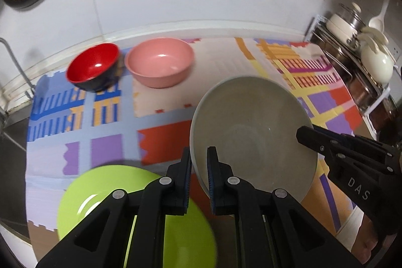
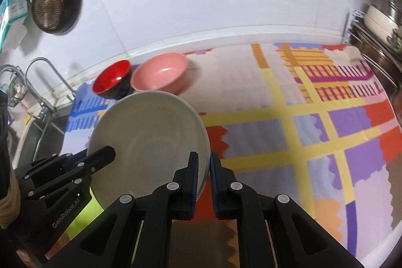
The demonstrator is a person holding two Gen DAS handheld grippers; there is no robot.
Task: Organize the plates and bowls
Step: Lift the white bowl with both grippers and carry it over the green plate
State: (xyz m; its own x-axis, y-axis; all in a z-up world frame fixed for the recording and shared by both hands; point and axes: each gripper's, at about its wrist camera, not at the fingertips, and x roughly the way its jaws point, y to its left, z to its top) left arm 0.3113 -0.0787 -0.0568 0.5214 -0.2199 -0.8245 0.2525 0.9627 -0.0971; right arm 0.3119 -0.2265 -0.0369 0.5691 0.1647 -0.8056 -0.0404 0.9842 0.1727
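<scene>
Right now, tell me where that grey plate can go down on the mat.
Free: the wide mat stretch right of the pink bowl, running to the pot rack. Crowded: the back left, where the red bowl stands by the pink one, and the near left, where the green plate lies.

I'm seeing a pale grey plate [image 1: 251, 132], a lime-green plate [image 1: 83, 202], a pink bowl [image 1: 160, 64] and a bowl [image 1: 94, 67] red inside, black outside. The mat [image 2: 289, 117] is showing patchwork blocks of purple, red, yellow, orange and blue stripes. Both claws are looking black with blue pads [image 1: 210, 177].
</scene>
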